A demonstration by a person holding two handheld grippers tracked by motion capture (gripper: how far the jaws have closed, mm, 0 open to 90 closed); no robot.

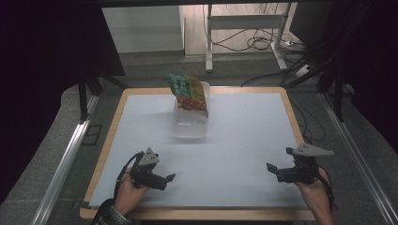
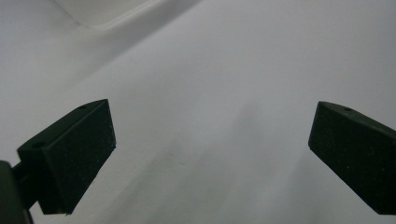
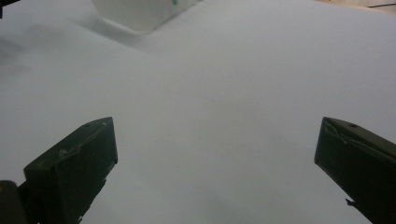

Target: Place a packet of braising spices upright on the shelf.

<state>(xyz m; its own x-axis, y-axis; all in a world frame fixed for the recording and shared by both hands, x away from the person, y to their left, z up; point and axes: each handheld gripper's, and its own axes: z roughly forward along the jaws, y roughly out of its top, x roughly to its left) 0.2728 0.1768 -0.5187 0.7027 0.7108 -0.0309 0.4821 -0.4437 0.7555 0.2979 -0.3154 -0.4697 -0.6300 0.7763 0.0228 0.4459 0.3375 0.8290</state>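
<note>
At the far middle of the table (image 1: pixel 244 140) a snack bag (image 1: pixel 187 91) leans tilted in a clear tub (image 1: pixel 190 123), well apart from the empty, wide-open left tool (image 1: pixel 170 178) and right tool (image 1: pixel 271 168), so a careless grab could likely tip the light tub.

The green and red plastic snack bag (image 1: pixel 187 92), standing in the clear plastic container (image 1: pixel 190 125) at upper centre of the high view, carries white printed characters on its green upper part, too small and blurred to read. No other writing is legible.
</note>
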